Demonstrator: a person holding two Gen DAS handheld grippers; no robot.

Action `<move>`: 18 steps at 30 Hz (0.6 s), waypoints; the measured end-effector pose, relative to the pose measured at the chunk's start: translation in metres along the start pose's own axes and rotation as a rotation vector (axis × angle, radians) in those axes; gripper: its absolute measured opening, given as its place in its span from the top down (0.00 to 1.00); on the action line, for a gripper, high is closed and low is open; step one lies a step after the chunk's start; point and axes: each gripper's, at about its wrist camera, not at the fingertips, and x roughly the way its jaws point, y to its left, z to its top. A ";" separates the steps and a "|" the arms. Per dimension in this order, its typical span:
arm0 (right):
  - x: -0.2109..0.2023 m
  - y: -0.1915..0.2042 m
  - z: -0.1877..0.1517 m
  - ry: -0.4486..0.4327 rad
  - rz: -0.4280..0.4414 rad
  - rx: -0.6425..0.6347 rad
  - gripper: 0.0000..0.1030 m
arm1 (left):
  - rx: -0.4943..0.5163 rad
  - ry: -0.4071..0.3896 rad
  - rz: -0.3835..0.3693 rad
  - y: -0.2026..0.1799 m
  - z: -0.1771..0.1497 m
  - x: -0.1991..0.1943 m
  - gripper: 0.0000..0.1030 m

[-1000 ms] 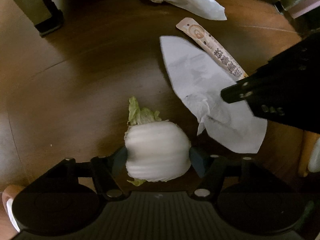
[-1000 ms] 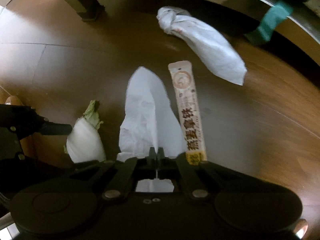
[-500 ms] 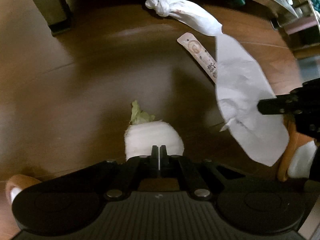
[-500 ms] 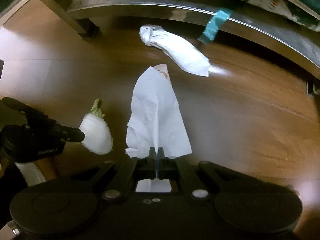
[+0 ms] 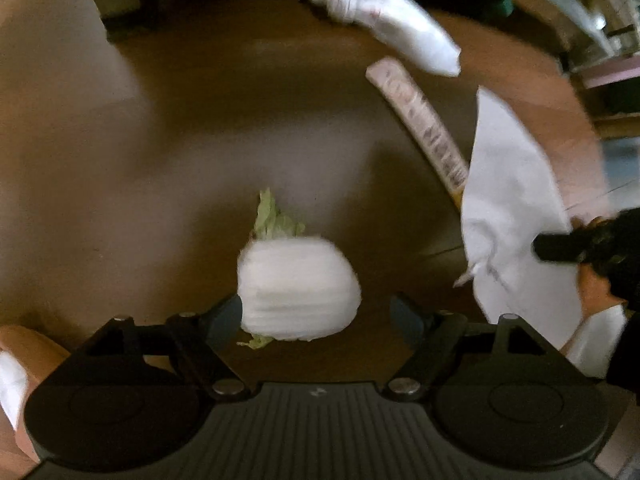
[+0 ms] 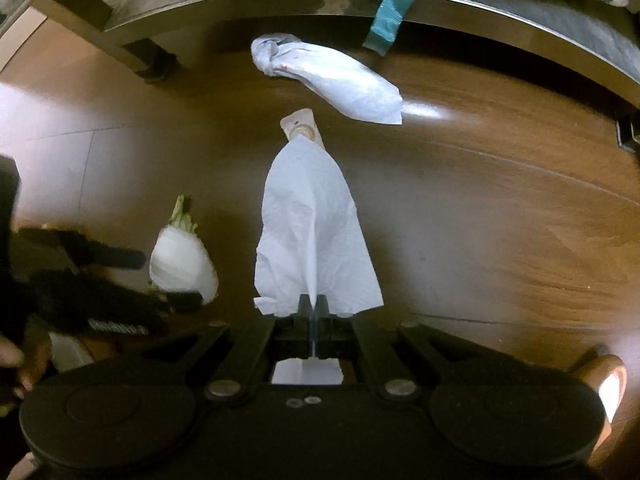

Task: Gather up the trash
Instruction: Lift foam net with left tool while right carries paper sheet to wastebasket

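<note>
On the brown wood floor (image 6: 500, 208) we see four pieces of trash and no bin or bag to receive them in either view. Our left gripper (image 5: 316, 316) points forward and down at the floor with its jaws spread wide; the white cabbage chunk (image 5: 298, 290) with a green leafy tip sits between the two fingertips, close against the left pad (image 5: 224, 320) and clear of the right one, though the blur keeps us from saying whether that left pad actually touches it. From the right wrist view the same cabbage chunk (image 6: 182, 260) lies just ahead of the left gripper's dark fingers.

Our right gripper (image 6: 314, 308) has its jaws pressed together on the lower edge of a white paper napkin (image 6: 316, 232), which stretches forward from the fingertips. In the left wrist view that napkin (image 5: 516, 216) shows at the right, with the right gripper (image 5: 560, 246) clamped onto it.

Beyond the napkin lies a long printed snack wrapper (image 5: 420, 128), its far end peeking past the napkin's tip (image 6: 300, 130). Farther still rests a knotted white bag (image 6: 328, 78), near the metal frame (image 6: 280, 4) with a teal strap (image 6: 390, 16) hanging from it.
</note>
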 end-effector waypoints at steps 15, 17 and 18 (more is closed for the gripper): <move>0.017 -0.006 -0.003 0.028 0.011 0.031 1.00 | -0.053 0.003 0.144 -0.021 -0.005 0.032 0.13; 0.017 -0.005 -0.003 0.027 0.009 0.029 1.00 | -0.098 0.000 0.150 -0.020 -0.002 0.032 0.13; 0.016 -0.005 -0.003 0.026 0.007 0.027 1.00 | -0.113 0.001 0.161 -0.022 -0.001 0.033 0.13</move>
